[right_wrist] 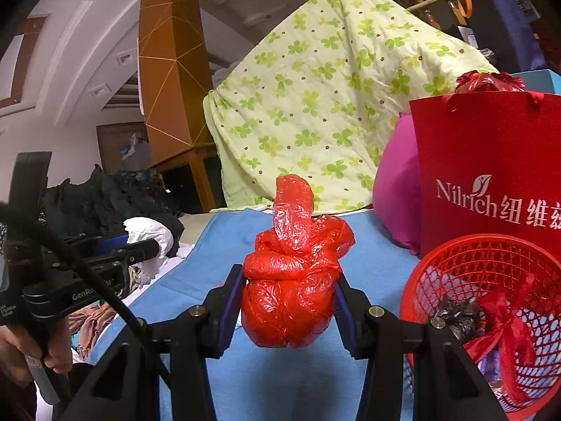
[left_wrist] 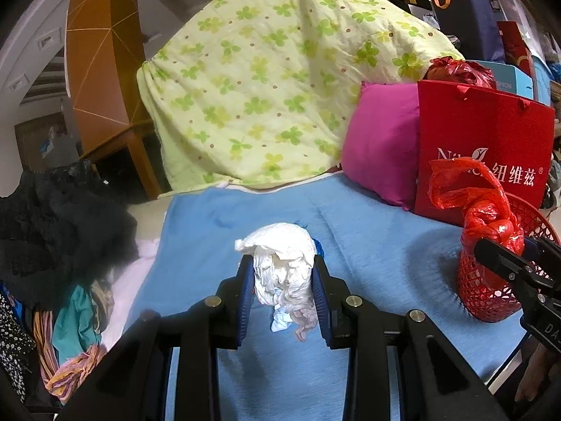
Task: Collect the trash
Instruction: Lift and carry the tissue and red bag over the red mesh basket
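Note:
My left gripper (left_wrist: 283, 277) is shut on a crumpled white tissue wad (left_wrist: 280, 266) and holds it above the blue blanket (left_wrist: 368, 245). My right gripper (right_wrist: 289, 301) is shut on a knotted red plastic bag (right_wrist: 291, 294), held above the blanket just left of a red mesh basket (right_wrist: 455, 256). The basket holds a dark crumpled bag (right_wrist: 459, 310) and a red ribbon (right_wrist: 505, 319). In the left wrist view the red bag (left_wrist: 487, 221) and right gripper (left_wrist: 505, 256) hang over the basket (left_wrist: 480, 291). The left gripper (right_wrist: 140, 245) with the tissue (right_wrist: 150, 235) shows in the right wrist view.
A red paper gift bag (left_wrist: 480, 147) and a magenta pillow (left_wrist: 382, 144) stand behind the basket. A green clover quilt (left_wrist: 273, 80) is heaped at the back. Dark clothes (left_wrist: 59, 224) and coloured fabrics (left_wrist: 77, 329) lie at the left. An orange wooden post (left_wrist: 101, 52) stands behind.

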Motion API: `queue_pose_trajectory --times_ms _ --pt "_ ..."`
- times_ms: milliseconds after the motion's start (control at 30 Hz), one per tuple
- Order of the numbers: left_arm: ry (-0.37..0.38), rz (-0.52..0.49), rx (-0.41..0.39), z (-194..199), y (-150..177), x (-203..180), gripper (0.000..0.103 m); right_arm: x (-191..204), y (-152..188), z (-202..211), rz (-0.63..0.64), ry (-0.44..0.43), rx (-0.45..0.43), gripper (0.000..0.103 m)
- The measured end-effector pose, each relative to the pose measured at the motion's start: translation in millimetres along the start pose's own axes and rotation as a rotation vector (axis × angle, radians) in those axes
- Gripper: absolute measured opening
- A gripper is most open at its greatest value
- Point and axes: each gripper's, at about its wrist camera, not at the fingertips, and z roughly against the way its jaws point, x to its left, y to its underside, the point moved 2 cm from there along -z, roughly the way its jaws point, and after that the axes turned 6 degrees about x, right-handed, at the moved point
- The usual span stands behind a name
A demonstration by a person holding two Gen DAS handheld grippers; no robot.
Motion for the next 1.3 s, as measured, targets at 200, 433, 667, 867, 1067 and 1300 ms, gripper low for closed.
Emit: queue_pose_trajectory --times_ms 200,433,667,867,1067,1300 --pt "0.007 -0.012 -0.001 0.9 -3.8 -8.4 0.034 -9.1 0.2 8.9 -0.007 0.012 -0.021 0.051" --pt "0.027 -0.023 0.001 1.0 -8.7 -18.7 0.034 -20.3 1.9 17.8 -0.011 0.024 -0.035 0.051" --pt "0.041 -0.046 -0.003 2.9 -13.4 -34.1 0.034 -29.8 -0.2 26.3 -0.018 0.036 -0.053 0.051" --pt "0.053 -0.066 -0.005 3.7 -16.7 -45.9 0.034 -36.9 -1.7 31.2 -0.026 0.044 -0.065 0.051" --pt "0.063 -0.078 -0.002 4.1 -18.7 -54.7 0.034 -41.8 -1.0 37.2 -0.037 0.053 -0.079 0.051" --pt "0.070 -0.095 -0.008 5.2 -21.2 -64.5 0.034 -48.4 -1.6 42.9 -0.046 0.059 -0.090 0.051"
